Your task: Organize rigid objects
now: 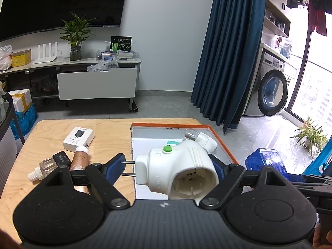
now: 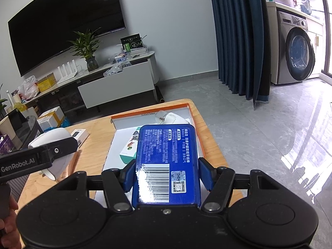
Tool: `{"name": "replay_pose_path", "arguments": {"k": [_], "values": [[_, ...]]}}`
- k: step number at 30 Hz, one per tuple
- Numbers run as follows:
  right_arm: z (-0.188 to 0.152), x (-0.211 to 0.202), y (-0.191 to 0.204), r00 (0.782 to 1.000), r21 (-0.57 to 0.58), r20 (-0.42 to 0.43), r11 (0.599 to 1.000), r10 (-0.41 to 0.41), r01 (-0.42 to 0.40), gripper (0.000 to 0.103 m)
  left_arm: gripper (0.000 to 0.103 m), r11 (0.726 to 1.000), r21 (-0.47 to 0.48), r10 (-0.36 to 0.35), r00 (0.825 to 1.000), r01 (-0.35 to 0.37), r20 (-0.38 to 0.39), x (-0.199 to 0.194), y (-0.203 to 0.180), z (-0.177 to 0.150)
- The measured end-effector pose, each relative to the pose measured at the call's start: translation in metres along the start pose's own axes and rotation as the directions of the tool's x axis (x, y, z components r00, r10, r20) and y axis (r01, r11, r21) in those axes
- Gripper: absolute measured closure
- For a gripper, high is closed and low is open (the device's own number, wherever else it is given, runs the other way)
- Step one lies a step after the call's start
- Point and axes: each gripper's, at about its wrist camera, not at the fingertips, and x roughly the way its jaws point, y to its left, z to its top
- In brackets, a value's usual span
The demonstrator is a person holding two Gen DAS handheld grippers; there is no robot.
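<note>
My left gripper is shut on a white plug adapter with a green button. One pad presses its two metal prongs and the other its right side. It hangs over the near end of an orange-rimmed white box on the wooden table. The right gripper is shut on a blue packet with a barcode, held above the same box. Inside the box lie another white adapter and a white-and-green carton. The blue packet also shows at the right of the left wrist view.
Left of the box on the table lie a white charger carton, a black plug, a rose-gold bottle and a small clear bottle. Beyond the table are a TV cabinet, a blue curtain and a washing machine.
</note>
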Motion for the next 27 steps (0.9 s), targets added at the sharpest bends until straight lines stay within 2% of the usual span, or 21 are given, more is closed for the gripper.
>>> {"name": "replay_pose_path", "arguments": {"k": [27], "values": [[0.0000,0.0044,0.0067,1.000,-0.020,-0.014,1.000,0.012,-0.012,0.031,0.018,1.000,-0.008,-0.006,1.000,0.006,-0.015,-0.0004,0.0005,-0.0043]]}}
